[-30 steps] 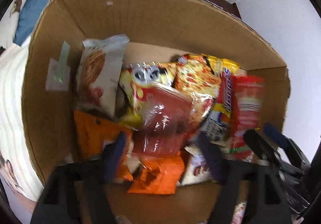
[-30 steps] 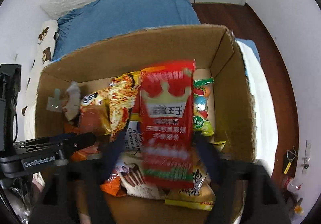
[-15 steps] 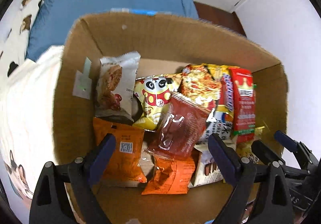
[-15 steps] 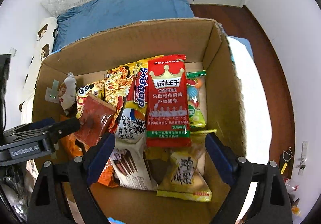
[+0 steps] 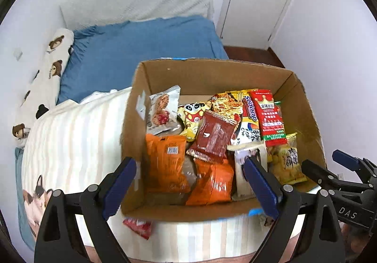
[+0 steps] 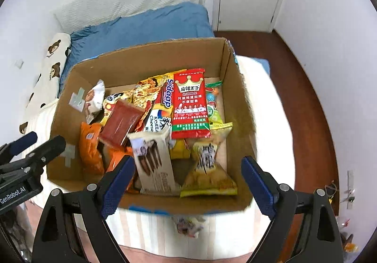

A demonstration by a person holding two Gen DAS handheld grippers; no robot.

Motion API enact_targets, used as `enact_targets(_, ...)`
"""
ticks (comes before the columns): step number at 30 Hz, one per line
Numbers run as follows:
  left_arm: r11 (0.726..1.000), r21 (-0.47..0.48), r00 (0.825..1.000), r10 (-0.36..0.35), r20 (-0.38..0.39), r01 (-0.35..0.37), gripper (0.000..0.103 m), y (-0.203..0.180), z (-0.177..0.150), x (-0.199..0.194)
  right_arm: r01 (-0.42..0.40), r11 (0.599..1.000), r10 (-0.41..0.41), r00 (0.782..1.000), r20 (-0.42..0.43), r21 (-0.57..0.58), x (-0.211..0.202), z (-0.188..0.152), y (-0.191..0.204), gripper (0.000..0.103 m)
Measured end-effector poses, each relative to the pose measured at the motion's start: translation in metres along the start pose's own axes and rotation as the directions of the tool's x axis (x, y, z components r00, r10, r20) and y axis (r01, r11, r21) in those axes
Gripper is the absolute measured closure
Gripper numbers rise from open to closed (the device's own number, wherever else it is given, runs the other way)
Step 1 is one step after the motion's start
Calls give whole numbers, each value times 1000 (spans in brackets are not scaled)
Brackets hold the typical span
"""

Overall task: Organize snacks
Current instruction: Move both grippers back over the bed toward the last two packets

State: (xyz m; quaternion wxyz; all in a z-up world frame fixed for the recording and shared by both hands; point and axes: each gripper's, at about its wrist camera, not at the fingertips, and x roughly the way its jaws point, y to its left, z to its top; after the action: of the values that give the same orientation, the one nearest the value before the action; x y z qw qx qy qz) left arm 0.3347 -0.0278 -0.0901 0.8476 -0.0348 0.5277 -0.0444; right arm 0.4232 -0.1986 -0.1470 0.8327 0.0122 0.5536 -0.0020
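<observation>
Now both tools gape empty above the cardboard box; a small red packet lies outside its near wall, nearer the left tool.

One cardboard box ahead of both grippers holds two orange packets, one dark red sachet, one crowned red packet and one chocolate-stick box; one small red packet lies outside.

Snack packets are lying jumbled in an open cardboard box: a red crowned packet is resting on top, a dark red sachet is leaning across orange bags, a yellow bag is sitting by the near wall.
</observation>
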Motion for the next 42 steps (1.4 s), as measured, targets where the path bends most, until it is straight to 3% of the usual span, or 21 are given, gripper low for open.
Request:
enact_targets(13,1000,13,987,18,160,-20,9,1,-57,-91,-8,1000,13,979,202,-27,-107,-62,12,9)
enact_targets(24,999,16,959,33,281,-39,9,-4,-78,-145,-97,995,90,963,255,14,-152,-91,7,9)
enact_targets(28,997,-15,968,79,238,-77,9,5,-88,-122,-118,991,104,978,178,70,-120,-98,-6,6)
enact_targets(33,980,-102,972,186,144,-172,9,32,-108,-66,-107,979,106,994,13,176,-32,-110,-29,6)
enact_targets(37,967,-173,982,187,-4,-185,9,57,-131,-11,-106,957,135,987,-90,269,36,-120,-42,6)
enact_targets(41,954,-228,978,173,-115,-196,9,75,-152,22,-119,930,177,975,-138,348,82,-125,-47,7)
enact_targets(42,951,-243,978,160,-133,-189,9,80,-156,29,-117,926,180,973,-145,359,93,-126,-46,12)
